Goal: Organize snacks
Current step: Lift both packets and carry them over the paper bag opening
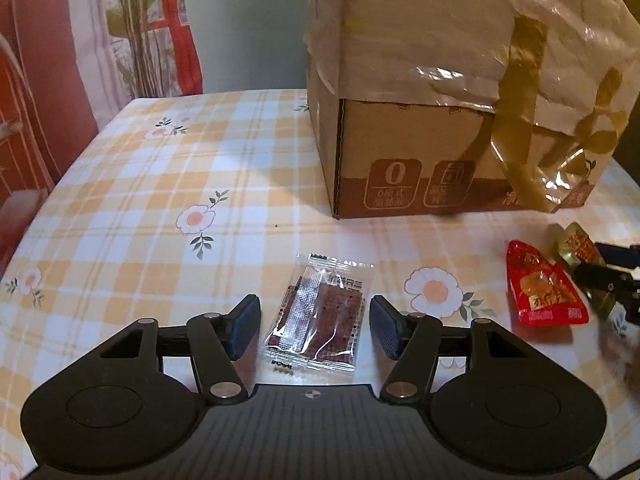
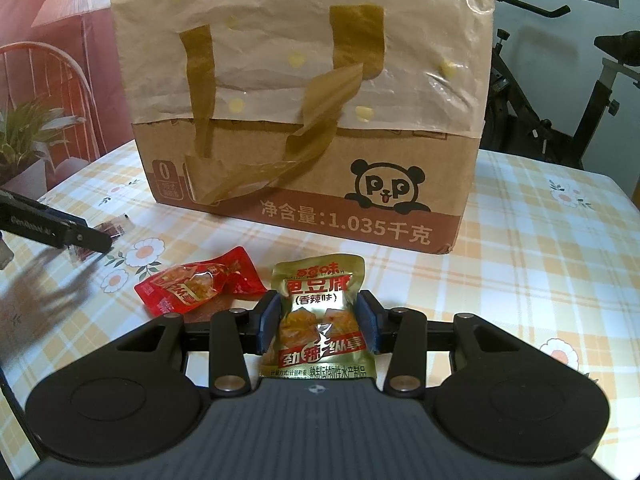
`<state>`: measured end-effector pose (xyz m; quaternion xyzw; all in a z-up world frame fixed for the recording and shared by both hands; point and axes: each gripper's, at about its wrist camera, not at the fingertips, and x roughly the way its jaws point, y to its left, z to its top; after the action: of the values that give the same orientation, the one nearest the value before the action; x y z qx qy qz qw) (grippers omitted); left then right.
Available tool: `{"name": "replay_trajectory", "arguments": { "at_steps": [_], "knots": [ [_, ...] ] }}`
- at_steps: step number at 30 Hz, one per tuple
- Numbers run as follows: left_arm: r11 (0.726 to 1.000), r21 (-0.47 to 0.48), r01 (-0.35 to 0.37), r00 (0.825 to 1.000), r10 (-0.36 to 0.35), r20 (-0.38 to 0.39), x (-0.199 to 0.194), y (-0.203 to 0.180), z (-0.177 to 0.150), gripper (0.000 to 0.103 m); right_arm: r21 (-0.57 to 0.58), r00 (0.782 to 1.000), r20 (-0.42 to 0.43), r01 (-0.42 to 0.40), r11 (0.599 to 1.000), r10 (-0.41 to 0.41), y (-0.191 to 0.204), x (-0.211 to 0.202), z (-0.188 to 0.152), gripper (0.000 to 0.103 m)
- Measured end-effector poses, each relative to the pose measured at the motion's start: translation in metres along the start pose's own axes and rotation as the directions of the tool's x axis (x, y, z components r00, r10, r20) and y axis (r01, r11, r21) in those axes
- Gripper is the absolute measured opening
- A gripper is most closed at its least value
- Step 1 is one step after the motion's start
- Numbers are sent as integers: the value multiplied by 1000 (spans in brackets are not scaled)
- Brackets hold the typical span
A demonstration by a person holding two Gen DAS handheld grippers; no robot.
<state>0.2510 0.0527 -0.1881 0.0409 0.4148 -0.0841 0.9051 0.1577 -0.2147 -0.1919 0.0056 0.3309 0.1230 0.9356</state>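
On checked floral tablecloth (image 1: 120,184), clear packet of dark red jerky (image 1: 316,316) lying lengthwise between wide-open left gripper (image 1: 314,326) pads, gold tofu pouch (image 2: 318,316) upright, clamped by right gripper (image 2: 318,318), red pouch (image 2: 196,286) beside, bag-lined cardboard box (image 2: 304,120) behind, contents unseen.

I count three snack packets: one clear (image 1: 316,316), one red (image 2: 200,286), one gold (image 2: 318,316). One cardboard box (image 2: 320,192). One paper bag (image 2: 304,52).

From the left tool's side, the right gripper (image 1: 612,276) is cut off at the frame's right edge and hides much of the gold packet (image 1: 576,246). The cardboard box (image 2: 304,184) runs past the top in both views, its opening unseen. Small print on the clear packet (image 1: 316,316) is unreadable.
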Motion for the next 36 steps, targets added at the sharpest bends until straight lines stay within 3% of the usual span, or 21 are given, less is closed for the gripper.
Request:
{"name": "replay_trajectory", "arguments": {
  "at_steps": [3, 12, 19, 24, 28, 32, 36],
  "knots": [
    [1000, -24, 11, 1000, -11, 12, -4, -2, 0, 44, 0, 1000, 0, 0, 1000, 0, 1, 0, 0, 45],
    [992, -92, 84, 993, -75, 91, -26, -11, 1, 44, 3, 1000, 1, -1, 1000, 1, 1, 1, 0, 45],
    [983, -80, 166, 974, -150, 170, -53, -23, 16, 44, 14, 999, 29, -23, 1000, 23, 1, -15, 2, 45],
    [976, -25, 215, 937, -199, 286, -85, -36, 35, 44, -26, 995, 93, -43, 999, 45, 3, -45, 13, 45],
    [968, -9, 249, 888, -225, 402, -113, -40, 58, 44, -63, 981, 182, -55, 997, 65, 5, -70, 36, 45],
    [964, 41, 263, 837, -249, 487, -132, -47, 88, 44, -37, 948, 300, -99, 994, 106, -1, -92, 76, 45],
    [968, 87, 233, 808, -243, 537, -132, -61, 120, 44, -43, 907, 408, -93, 995, 103, -8, -99, 121, 45]
  ]
}}
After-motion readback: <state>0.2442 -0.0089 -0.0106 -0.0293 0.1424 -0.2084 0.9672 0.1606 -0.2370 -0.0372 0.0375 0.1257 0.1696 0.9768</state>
